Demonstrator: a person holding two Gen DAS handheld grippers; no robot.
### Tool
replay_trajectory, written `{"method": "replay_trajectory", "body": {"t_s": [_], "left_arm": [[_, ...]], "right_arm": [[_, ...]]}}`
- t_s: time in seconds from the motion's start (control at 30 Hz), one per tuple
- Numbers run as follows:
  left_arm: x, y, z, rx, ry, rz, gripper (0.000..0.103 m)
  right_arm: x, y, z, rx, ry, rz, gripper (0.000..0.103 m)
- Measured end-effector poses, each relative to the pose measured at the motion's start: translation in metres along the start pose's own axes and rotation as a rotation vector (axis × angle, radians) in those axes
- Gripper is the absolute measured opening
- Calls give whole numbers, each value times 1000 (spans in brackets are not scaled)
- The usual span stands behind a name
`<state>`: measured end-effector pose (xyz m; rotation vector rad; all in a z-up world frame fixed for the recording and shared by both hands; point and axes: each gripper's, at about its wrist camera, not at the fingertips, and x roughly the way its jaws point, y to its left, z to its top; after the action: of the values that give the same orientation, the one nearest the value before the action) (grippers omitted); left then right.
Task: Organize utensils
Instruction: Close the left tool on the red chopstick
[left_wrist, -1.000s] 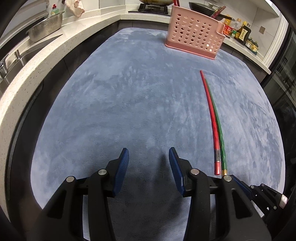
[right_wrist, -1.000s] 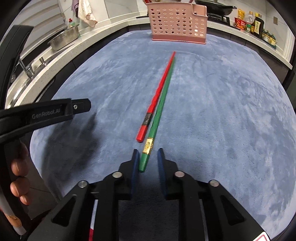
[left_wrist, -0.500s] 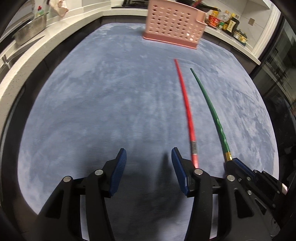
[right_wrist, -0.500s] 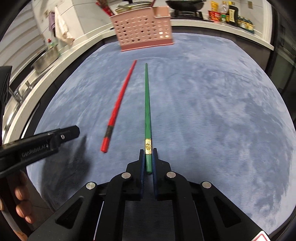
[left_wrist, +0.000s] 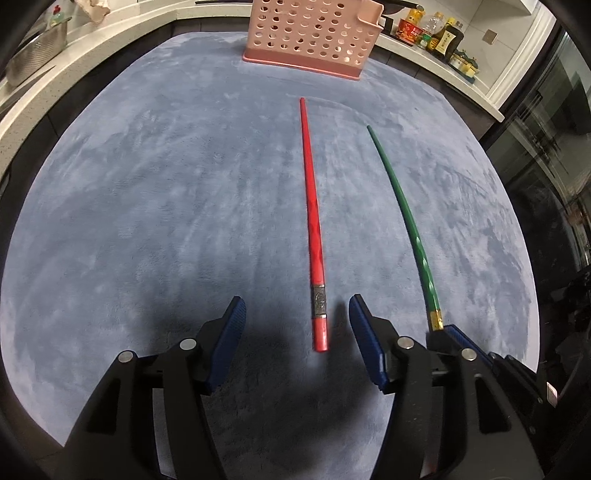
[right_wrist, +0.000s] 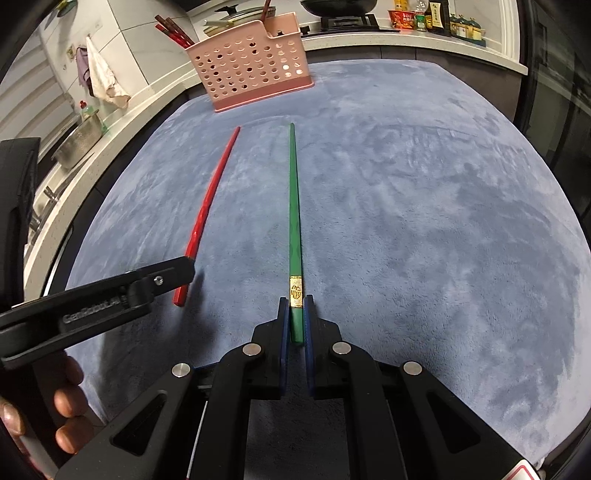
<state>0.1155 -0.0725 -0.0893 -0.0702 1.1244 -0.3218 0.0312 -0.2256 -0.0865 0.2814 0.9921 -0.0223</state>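
Right hand-held gripper (right_wrist: 294, 314) clenched on the green chopstick (right_wrist: 294, 221), blue pads (right_wrist: 283, 332) pinching its butt end just behind the gold band; stick runs straight out toward 12 o'clock in the right wrist view, tip aimed at the pink basket (right_wrist: 251, 62). Whether the stick's far end touches the blue-grey mat (right_wrist: 424, 221) or rides just above it cannot be told. Left hand-held gripper (left_wrist: 297, 325) released, jaws spread wide, held low over the mat with the butt of the red chopstick (left_wrist: 313, 221) lying between the two blue pads (left_wrist: 231, 332), not touched by either. Red chopstick flat on the mat, pointing to 12 o'clock toward the basket (left_wrist: 310, 33), dark metal band near its thick end. From the left wrist view the green chopstick (left_wrist: 402, 214) sits at 2 o'clock, well apart from the red one and roughly parallel, its gold-banded end meeting the right gripper (left_wrist: 443, 332) just beside the left one's right finger. From the right wrist view the left gripper (right_wrist: 162, 280) comes in from 9 o'clock, one black finger crossing over the red chopstick (right_wrist: 210, 199) near its butt; the person's fingers (right_wrist: 68, 410) wrap the handle at 8 o'clock. Basket stands at the mat's far edge, dark red chopsticks (right_wrist: 173, 31) sticking up from its left end. Metal colander (right_wrist: 79, 138) and hanging cloth (right_wrist: 103, 74) on the worktop (right_wrist: 369, 38) side at 10 o'clock; bottles (right_wrist: 436, 14) at 1 o'clock.
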Motion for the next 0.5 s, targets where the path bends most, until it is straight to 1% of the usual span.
{"method": "replay_trajectory", "body": {"t_s": [0.1,0.17,0.2,0.27,0.3,0.37,0.5], "left_arm": [[1,-3,-1,21,-10,19,45],[1,-5,-3,36,-12,30,32],[2,-5,-3,42,-13,30,30],[2,-4,-2,46,-12,26,21],[2,-3,-2,46,-10,17,18],[2,-4,-3,50,-8,13,8],[-1,-5,-5,60,-6,8,8]], "right_arm": [[0,-1,-2,2,3,4,7],[0,-1,-3,3,4,6,7],[0,-1,-3,3,5,7,7],[1,-1,-3,3,6,8,7],[1,-1,-3,2,7,8,7],[1,-1,-2,1,7,7,7],[1,-1,-2,0,6,8,7]]}}
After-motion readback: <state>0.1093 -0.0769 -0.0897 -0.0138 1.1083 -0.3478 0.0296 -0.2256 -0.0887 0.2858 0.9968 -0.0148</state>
